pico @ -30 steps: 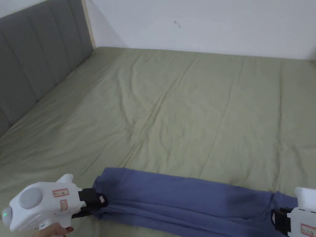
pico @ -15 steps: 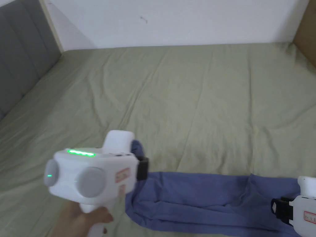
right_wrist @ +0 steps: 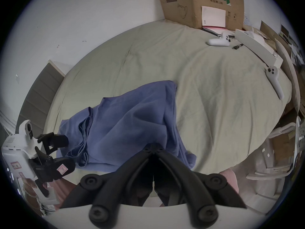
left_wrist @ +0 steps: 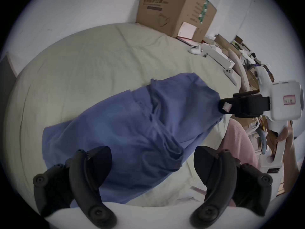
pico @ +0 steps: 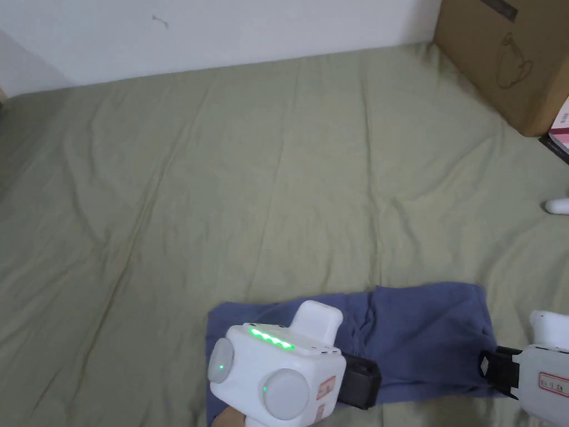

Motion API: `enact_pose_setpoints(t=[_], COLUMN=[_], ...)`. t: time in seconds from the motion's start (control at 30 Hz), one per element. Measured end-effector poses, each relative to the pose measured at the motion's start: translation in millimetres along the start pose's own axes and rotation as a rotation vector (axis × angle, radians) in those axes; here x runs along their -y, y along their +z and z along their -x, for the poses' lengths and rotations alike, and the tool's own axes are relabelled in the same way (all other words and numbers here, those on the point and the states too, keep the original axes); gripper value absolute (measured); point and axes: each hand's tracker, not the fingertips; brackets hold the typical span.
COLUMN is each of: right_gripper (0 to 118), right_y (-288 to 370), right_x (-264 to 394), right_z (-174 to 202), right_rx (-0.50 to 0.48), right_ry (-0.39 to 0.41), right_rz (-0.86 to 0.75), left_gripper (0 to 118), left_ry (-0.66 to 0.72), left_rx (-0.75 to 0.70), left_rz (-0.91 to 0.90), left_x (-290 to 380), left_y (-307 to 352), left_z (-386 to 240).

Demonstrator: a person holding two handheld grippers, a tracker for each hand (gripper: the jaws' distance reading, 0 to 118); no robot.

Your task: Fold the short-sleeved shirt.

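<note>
The blue short-sleeved shirt (pico: 422, 328) lies doubled over near the front edge of the green bed sheet (pico: 278, 194). My left gripper (pico: 361, 389) hovers over the shirt's left, folded end, jaws wide apart and holding nothing. In the left gripper view its open jaws (left_wrist: 151, 153) frame the shirt (left_wrist: 132, 125) below. My right gripper (pico: 489, 370) is shut on the shirt's right edge. In the right gripper view its closed jaws (right_wrist: 153, 147) pinch the cloth (right_wrist: 132, 125), and the left gripper (right_wrist: 68, 154) stands open at the far end.
A large cardboard box (pico: 511, 61) sits at the back right corner of the bed. A white controller (pico: 557, 206) lies at the right edge, another (right_wrist: 274, 82) farther along. A pink sleeve (left_wrist: 239, 143) is close by the bed's front edge.
The left gripper carried the shirt's left end over to the right, doubling the long strip, then opened and let go. The right gripper kept its hold. The head camera swung right.
</note>
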Motion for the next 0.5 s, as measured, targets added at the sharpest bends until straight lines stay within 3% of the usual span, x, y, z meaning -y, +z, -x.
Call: enact_pose_setpoints(t=[0.07, 0.1, 0.2, 0.33, 0.5], right_gripper=[0, 0, 0, 0, 0], right_y=[2, 3, 5, 5, 2], right_x=[0, 0, 0, 1, 1], right_z=[0, 2, 9, 17, 21], right_rx=[-0.003, -0.005, -0.013, -0.027, -0.039], right_ry=[-0.003, -0.002, 0.010, 0.020, 0.012], right_rz=[-0.005, -0.008, -0.014, -0.033, -0.035], left_gripper=[102, 85, 1, 0, 0], left_ry=[0.095, 0.170, 0.349, 0.401, 0.409], left_rx=[0.038, 0.076, 0.124, -0.018, 0.049], left_rz=[-0.042, -0.078, -0.189, -0.177, -0.099], left_x=[0, 0, 4, 11, 16], left_y=[14, 27, 55, 56, 24], left_z=[13, 23, 53, 79, 69])
